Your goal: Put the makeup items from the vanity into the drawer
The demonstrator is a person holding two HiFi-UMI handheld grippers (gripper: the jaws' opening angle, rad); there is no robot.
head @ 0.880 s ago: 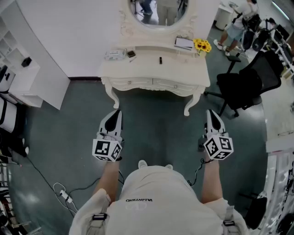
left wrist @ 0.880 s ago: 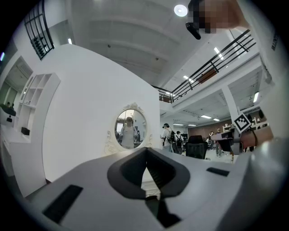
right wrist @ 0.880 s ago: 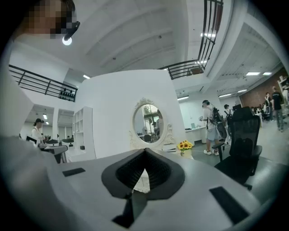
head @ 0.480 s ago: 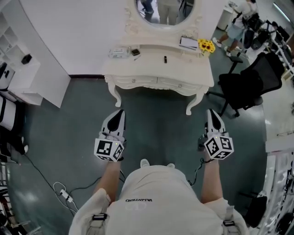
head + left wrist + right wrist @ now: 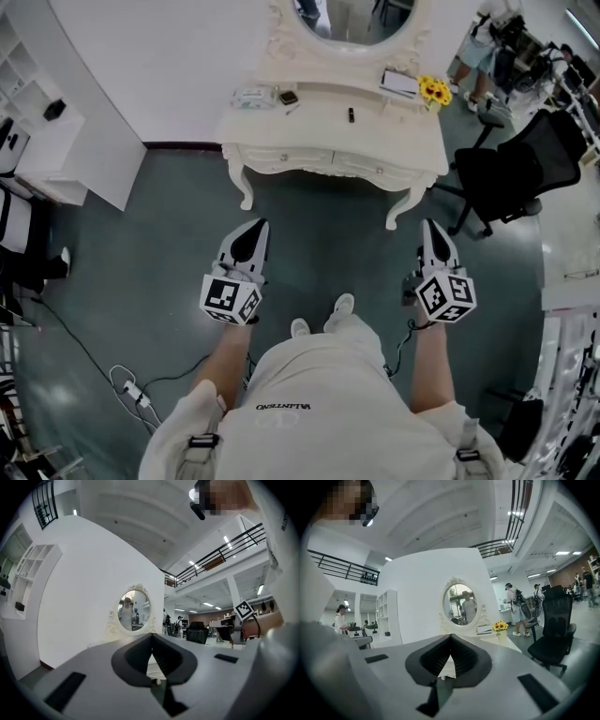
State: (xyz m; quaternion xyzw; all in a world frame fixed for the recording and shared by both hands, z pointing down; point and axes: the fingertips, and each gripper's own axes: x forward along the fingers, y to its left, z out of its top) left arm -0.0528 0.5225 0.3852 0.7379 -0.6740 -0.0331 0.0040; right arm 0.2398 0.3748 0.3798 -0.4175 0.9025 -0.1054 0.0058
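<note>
The cream vanity (image 5: 333,131) stands against the white wall ahead, with its oval mirror (image 5: 356,19) above. On its top lie a clear box (image 5: 253,96), a small dark compact (image 5: 288,97), a thin pencil (image 5: 293,110) and a small dark tube (image 5: 351,114). Two drawers (image 5: 272,157) in its front are closed. My left gripper (image 5: 255,225) and right gripper (image 5: 432,225) hang over the green floor, well short of the vanity. Both are shut with nothing held. The mirror (image 5: 131,610) shows far off in the left gripper view and the mirror (image 5: 461,604) likewise in the right gripper view.
A notebook (image 5: 400,82) and a pot of sunflowers (image 5: 434,90) sit at the vanity's right end. A black office chair (image 5: 511,173) stands to the right of it. White shelving (image 5: 56,141) lines the left wall. Cables (image 5: 131,394) lie on the floor at lower left.
The person has stepped forward, so the vanity sits closer and lower in the head view. Both grippers stay shut and held out in front; the left has drifted slightly right.
</note>
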